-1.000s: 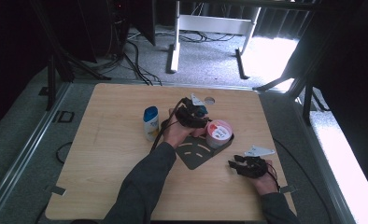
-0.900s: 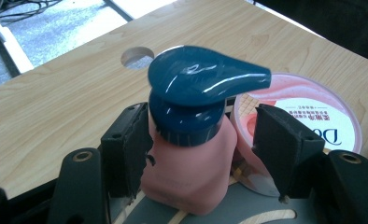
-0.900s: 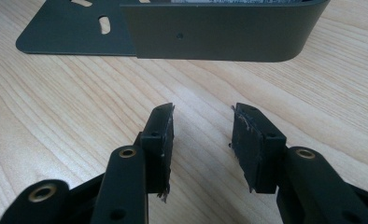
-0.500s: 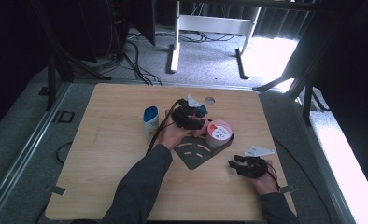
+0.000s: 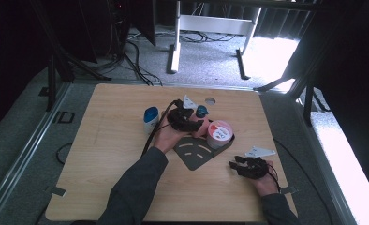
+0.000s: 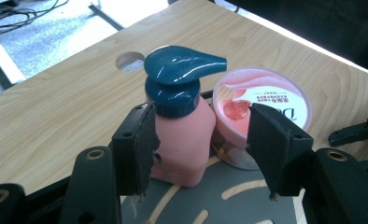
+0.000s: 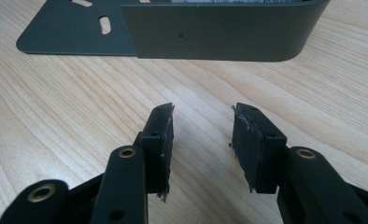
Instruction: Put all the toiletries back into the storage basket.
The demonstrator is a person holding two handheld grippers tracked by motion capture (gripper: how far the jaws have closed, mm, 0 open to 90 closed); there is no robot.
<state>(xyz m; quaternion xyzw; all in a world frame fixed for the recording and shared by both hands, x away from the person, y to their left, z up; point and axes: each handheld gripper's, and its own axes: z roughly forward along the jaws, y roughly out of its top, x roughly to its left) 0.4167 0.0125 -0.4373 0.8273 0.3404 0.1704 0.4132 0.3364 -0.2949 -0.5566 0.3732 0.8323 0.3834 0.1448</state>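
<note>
A pink pump bottle with a dark blue pump head stands upright on the slotted base of a dark grey metal stand. My left gripper has it between its jaws, which have just been closing. The left pad is at the bottle's side. The right pad is still clear of it. A pink round tub sits just beside the bottle, against the stand's curved wall. My right gripper rests open near the table's front right, nothing between its jaws.
A white bottle with a blue cap stands left of my left hand. There is a round hole in the wooden table behind the pump bottle. Cables trail over the floor beyond the far edge.
The left hand has shifted a little at the pump bottle and its jaws have narrowed around it. The right hand has not moved.
</note>
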